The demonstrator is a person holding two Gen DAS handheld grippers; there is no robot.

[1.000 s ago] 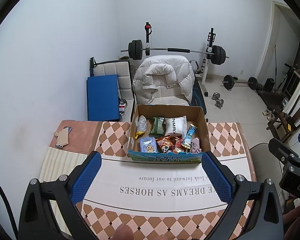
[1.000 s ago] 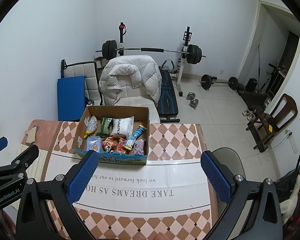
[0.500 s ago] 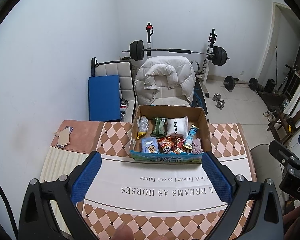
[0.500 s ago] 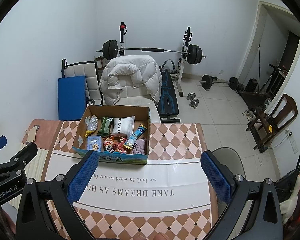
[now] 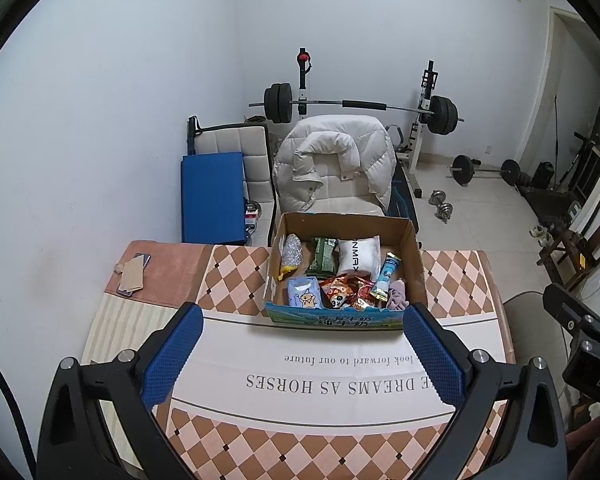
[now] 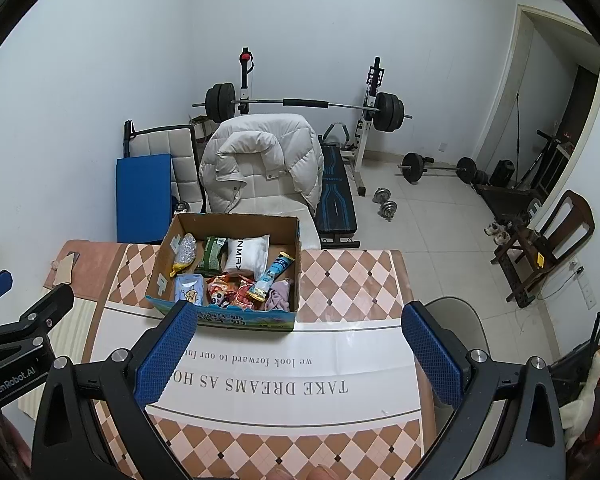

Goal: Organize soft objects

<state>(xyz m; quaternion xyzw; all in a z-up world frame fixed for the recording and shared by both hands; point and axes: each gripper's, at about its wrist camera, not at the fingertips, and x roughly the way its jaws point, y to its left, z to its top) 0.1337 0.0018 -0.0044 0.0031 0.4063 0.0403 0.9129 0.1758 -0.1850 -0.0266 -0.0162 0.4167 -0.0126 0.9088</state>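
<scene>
Left gripper [image 5: 300, 354]: fingers spread wide, empty, above the desk [image 5: 456, 280]. The cardboard box [image 5: 342, 270] of soft packets lies straight ahead, long axis crosswise. Right gripper [image 6: 298, 354]: fingers also wide, empty; the box sits ahead and leftward, so the left gripper is better aligned.

Tablecloth [image 5: 340, 380] bare before the open-topped box [image 5: 340, 316].

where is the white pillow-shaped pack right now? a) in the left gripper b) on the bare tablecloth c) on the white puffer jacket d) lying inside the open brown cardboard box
d: the white pillow-shaped pack lies inside the open brown cardboard box among the other packets, while the left gripper and right gripper hang open and empty short of the box.
</scene>
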